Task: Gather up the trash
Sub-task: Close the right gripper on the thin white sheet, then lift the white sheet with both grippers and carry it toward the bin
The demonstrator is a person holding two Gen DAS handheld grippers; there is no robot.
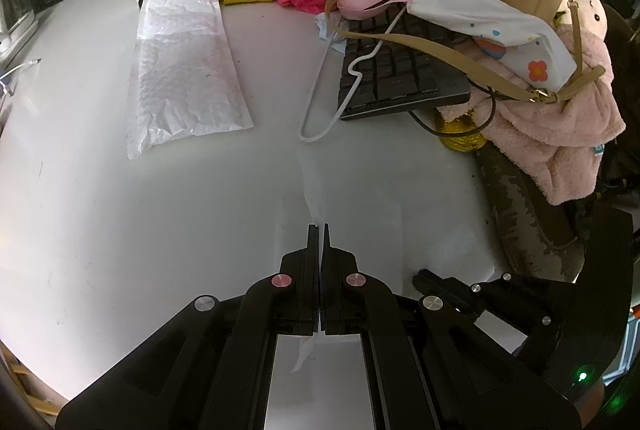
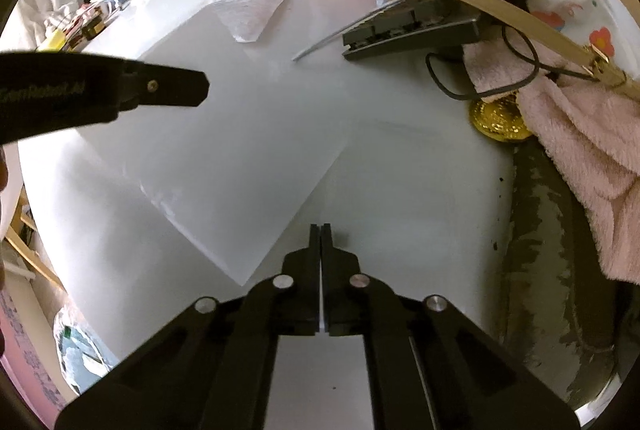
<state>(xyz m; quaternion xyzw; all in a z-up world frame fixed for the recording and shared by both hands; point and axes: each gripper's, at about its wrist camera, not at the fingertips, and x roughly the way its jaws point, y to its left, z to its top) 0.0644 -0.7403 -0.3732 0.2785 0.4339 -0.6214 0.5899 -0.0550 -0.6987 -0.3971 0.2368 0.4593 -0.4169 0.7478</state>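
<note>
Near the front edge of the white tabletop [image 1: 100, 190] both tongs are pinched on the same piece of trash, a thin clear plastic sheet [image 2: 224, 166]. Left tongs [image 1: 319, 230] are clamped on a fold of it, w/ a white sliver poking out behind the pads. Right tongs [image 2: 321, 230] are closed on the sheet's near edge, a thin white line showing between the pads. From the right cam the sheet looks lifted and stretched flat btwn the two grips, its far corner hanging twd the tabletop.

Other likely trash: a crumpled white bubble mailer [image 1: 184, 66] lies well apart at the back left, not yet touched.

Risks, my guess:
- Film is slick and thin; grip is only on edges, so a quick pull apart could slip it out of one side or tear it.
- Sheet is nearly invisible vs the tabletop, easy to misjudge where the edge sits when regripping.
- White cable [image 1: 320, 98] loops just ahead of the left tongs, and the black keyboard [image 1: 400, 70] w/ beige bag strap [image 1: 440, 50] is near; dragging the sheet fwd could snag these.
- Gold coin-like item [image 2: 498, 120] by the pink fleece [image 2: 592, 158] could get swept along.
</note>
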